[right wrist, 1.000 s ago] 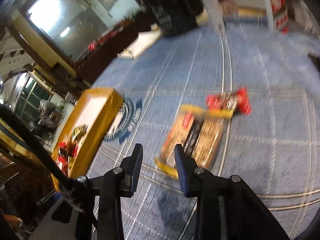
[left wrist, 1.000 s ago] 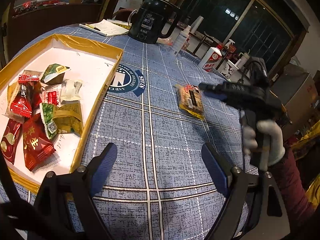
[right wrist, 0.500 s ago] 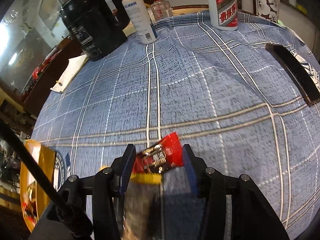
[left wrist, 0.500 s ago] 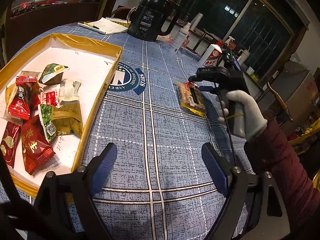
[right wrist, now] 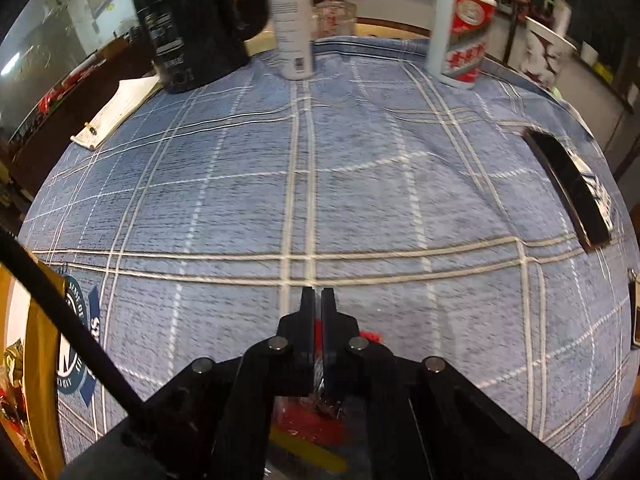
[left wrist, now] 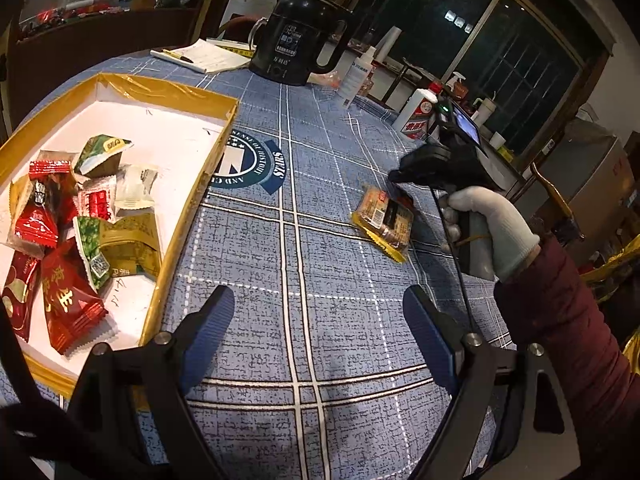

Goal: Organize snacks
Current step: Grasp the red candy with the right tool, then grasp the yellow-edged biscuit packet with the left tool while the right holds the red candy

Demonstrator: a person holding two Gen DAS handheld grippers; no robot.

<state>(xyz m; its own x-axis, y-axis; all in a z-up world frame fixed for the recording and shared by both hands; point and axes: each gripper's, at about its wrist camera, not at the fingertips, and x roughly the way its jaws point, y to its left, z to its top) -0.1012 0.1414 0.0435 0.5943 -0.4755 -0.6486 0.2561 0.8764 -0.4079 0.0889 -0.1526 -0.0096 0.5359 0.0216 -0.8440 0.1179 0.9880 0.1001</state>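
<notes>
The blue checked tablecloth (left wrist: 320, 320) carries a gold-rimmed tray (left wrist: 188, 208) of wrapped snacks. The left gripper (left wrist: 318, 332) hovers with its 2 jaws spread wide, holding nothing. The right gripper (right wrist: 317, 300) has just closed — pinching the small red snack packet (right wrist: 308, 418), beside the yellow biscuit pack (left wrist: 382, 220).

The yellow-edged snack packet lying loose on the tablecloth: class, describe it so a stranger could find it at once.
Start at the blue checked tablecloth, right of the gold-rimmed tray of snacks. The yellow-edged snack packet lies out on the cloth beside the gloved hand. Unlike the tray's red, green and white wrappers, it shows brown contents and a dark label.
</notes>
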